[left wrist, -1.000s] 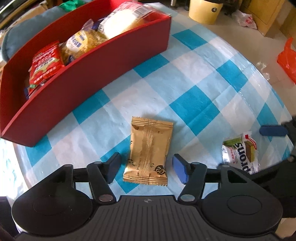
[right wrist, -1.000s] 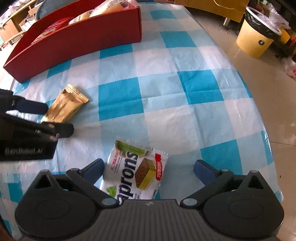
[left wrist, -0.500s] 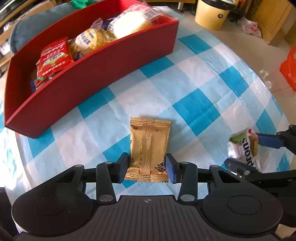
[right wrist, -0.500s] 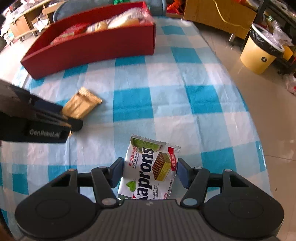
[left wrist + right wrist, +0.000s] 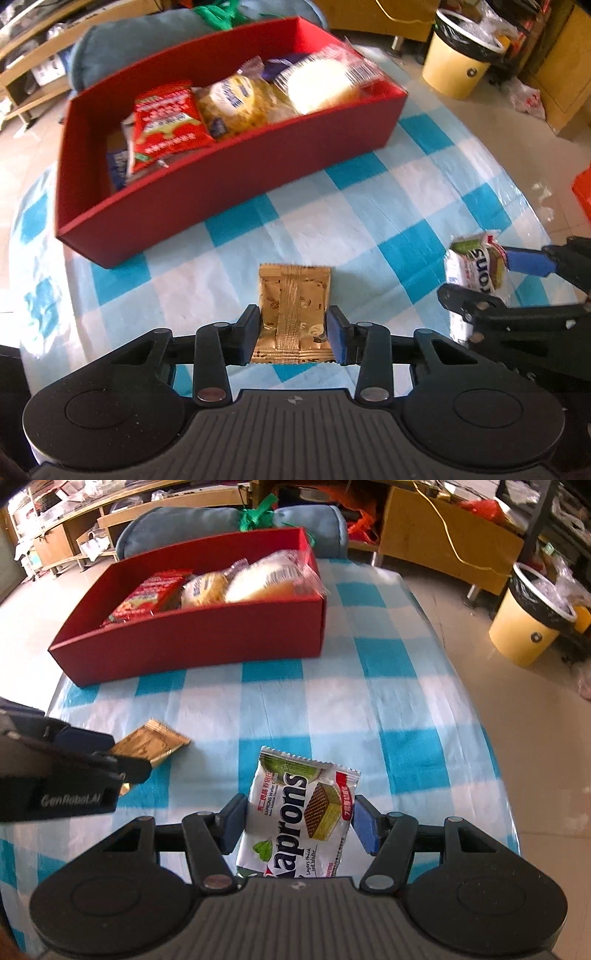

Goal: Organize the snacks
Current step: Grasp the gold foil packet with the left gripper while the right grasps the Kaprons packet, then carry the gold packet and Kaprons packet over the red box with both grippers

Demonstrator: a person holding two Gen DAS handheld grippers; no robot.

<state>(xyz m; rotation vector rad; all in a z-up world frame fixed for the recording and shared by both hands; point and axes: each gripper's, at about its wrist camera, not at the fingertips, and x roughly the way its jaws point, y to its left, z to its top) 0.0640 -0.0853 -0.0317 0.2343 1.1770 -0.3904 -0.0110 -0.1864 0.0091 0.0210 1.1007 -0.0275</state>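
The left gripper (image 5: 293, 338) pinches the gold packet (image 5: 293, 314) by its two long side edges, low down near the bottom crimp. Its jaws have just been closing, with the packet between them, and now press on it. The right gripper (image 5: 299, 827) has its jaws pressed against the two sides of the wafer packet (image 5: 299, 816), gripping near the middle of the wrapper. Both packets appear to be lifted clear of the checked tablecloth (image 5: 369, 701), on the near side of the red box (image 5: 207, 635), the gold one to the left of the wafer one and well apart from it.

Both look light and thin. The foil wrappers are probably slick and will crumple under pressure. The wafer inside is likely brittle, so a firm squeeze across the flat could crack it. Edge holds like these seem sensible, though a packet held low may flop or swing from the pads.

Farther off, the red box sits toward the far edge of the table, already holding a red packet (image 5: 166, 125) at its left, a yellow bag (image 5: 236, 103) in the middle and a pale round bun (image 5: 321, 86) at its right. Open floor shows at the box's near-left corner, probably the easiest spot to drop into. Beyond the box and to its right stands a yellow bin (image 5: 524, 627) on the floor.
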